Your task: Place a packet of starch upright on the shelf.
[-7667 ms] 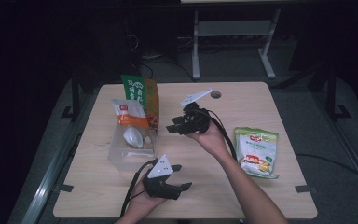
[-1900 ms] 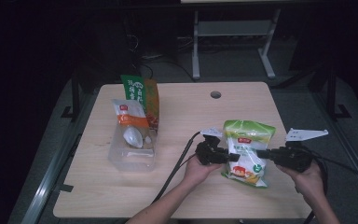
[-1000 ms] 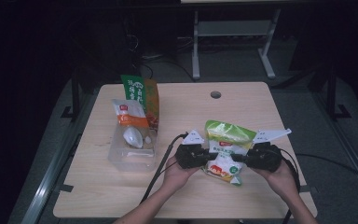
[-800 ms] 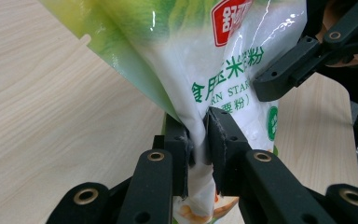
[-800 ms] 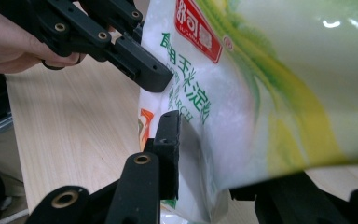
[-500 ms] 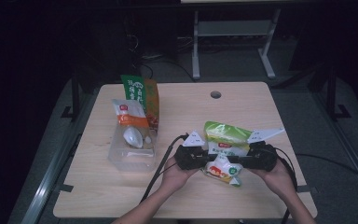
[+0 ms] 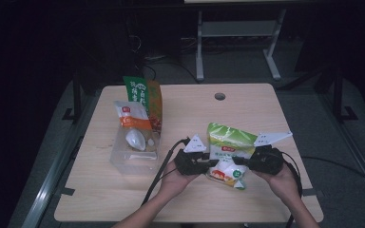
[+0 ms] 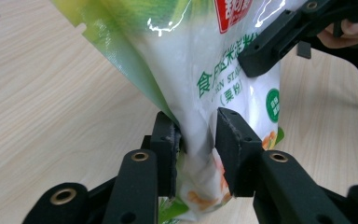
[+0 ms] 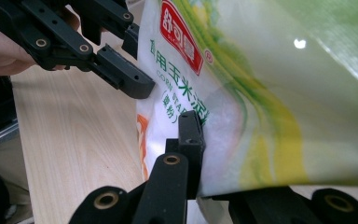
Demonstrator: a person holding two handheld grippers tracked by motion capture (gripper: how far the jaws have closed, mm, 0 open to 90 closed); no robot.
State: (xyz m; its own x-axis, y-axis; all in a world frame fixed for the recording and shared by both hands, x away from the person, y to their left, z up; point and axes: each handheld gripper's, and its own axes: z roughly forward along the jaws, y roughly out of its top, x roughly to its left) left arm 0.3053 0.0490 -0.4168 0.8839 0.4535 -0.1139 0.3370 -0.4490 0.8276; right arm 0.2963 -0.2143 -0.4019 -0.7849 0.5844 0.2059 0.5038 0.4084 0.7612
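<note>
Tongs on both sides gripped the glossy green-and-white plastic starch pouch [image 7: 228, 154], lifted above the near right part of the pale wooden worktop [image 7: 247, 109]. My left tongs [image 8: 196, 140] pinched its lower edge between closed jaws; my right tongs [image 9: 200, 140] clamped its opposite side. Well apart, toward the left, the clear plastic tub [image 7: 135, 156] held an orange-and-white packet [image 7: 132, 118] beside a green carton [image 7: 145, 97].

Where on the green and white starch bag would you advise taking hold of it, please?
Grip the starch bag at its side edges, one tool from each side. The film is slack there and pinches flat: the left tool is shut on one edge and the right tool on the opposite edge, above the table.
</note>
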